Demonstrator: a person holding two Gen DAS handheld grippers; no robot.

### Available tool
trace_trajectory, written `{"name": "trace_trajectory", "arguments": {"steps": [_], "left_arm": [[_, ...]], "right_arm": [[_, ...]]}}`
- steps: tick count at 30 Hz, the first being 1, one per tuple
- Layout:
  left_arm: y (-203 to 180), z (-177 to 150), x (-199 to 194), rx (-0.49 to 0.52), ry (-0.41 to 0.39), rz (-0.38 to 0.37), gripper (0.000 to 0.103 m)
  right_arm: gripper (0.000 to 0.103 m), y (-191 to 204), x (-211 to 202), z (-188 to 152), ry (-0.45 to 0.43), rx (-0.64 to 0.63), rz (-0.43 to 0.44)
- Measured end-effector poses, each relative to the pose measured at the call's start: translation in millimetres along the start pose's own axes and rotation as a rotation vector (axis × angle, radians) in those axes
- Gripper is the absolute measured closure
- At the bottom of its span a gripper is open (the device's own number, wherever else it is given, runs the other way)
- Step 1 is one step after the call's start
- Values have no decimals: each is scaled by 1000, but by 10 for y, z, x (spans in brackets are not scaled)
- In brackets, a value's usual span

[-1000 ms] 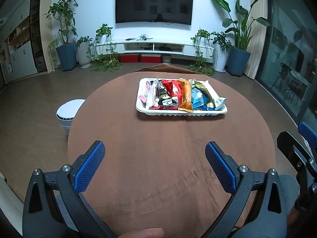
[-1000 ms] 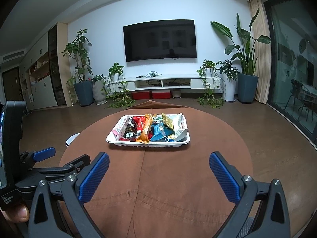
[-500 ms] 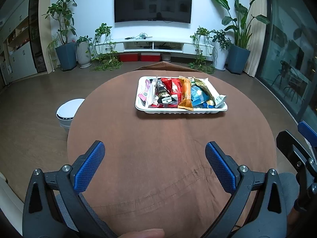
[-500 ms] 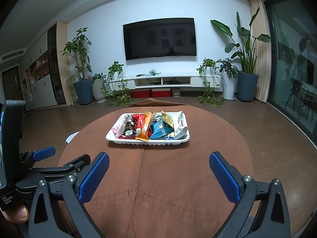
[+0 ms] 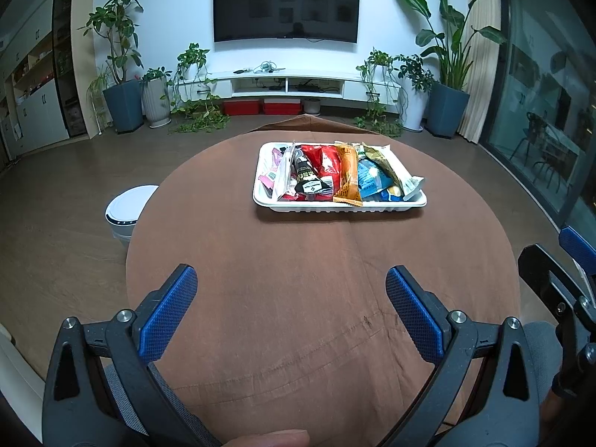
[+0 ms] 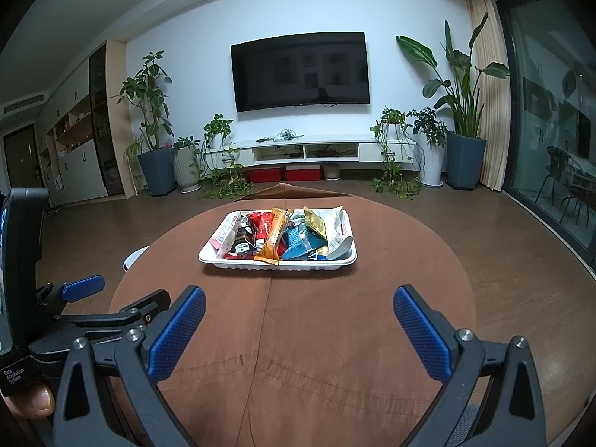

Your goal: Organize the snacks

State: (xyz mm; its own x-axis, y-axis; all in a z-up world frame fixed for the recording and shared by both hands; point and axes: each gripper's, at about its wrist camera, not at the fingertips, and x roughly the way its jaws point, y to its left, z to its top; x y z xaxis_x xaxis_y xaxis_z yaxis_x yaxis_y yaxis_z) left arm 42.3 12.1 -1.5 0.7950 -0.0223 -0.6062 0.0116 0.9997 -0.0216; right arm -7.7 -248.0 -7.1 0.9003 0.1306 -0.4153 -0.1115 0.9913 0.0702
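Observation:
A white tray (image 5: 342, 205) sits on the far half of a round table with a brown cloth (image 5: 298, 283). It holds several snack packets: red (image 5: 322, 160), orange (image 5: 348, 178), blue (image 5: 370, 178), gold, black and pink. My left gripper (image 5: 291, 279) is open and empty, low over the near part of the table. My right gripper (image 6: 299, 300) is open and empty, also near the front edge. The tray (image 6: 277, 262) and its snacks (image 6: 275, 236) show ahead in the right wrist view. The left gripper shows there at the left (image 6: 82, 287).
A white round bin (image 5: 128, 208) stands on the floor left of the table. Behind are a TV wall (image 5: 287, 2), a low white cabinet, potted plants (image 5: 119, 70) and a glass door at the right (image 5: 547, 111).
Both views have tilted up slightly, so the tray sits a little lower in frame. Both grippers stay open and nothing on the table has moved.

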Motion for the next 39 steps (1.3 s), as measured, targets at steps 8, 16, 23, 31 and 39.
{"name": "trace_trajectory", "arguments": {"steps": [8, 16, 23, 31, 39], "left_arm": [[3, -6, 5, -2, 4, -1, 0], [7, -12, 8, 1, 7, -1, 0], [34, -15, 22, 1, 10, 5, 0], [95, -17, 59, -21, 31, -10, 0], [96, -28, 94, -13, 39, -19, 0]], "right_arm": [[0, -5, 6, -10, 2, 1, 1], [0, -2, 15, -35, 5, 1, 2], [0, -3, 9, -29, 6, 2, 2], [0, -5, 3, -14, 9, 3, 4], [0, 17, 20, -139, 19, 16, 10]]}}
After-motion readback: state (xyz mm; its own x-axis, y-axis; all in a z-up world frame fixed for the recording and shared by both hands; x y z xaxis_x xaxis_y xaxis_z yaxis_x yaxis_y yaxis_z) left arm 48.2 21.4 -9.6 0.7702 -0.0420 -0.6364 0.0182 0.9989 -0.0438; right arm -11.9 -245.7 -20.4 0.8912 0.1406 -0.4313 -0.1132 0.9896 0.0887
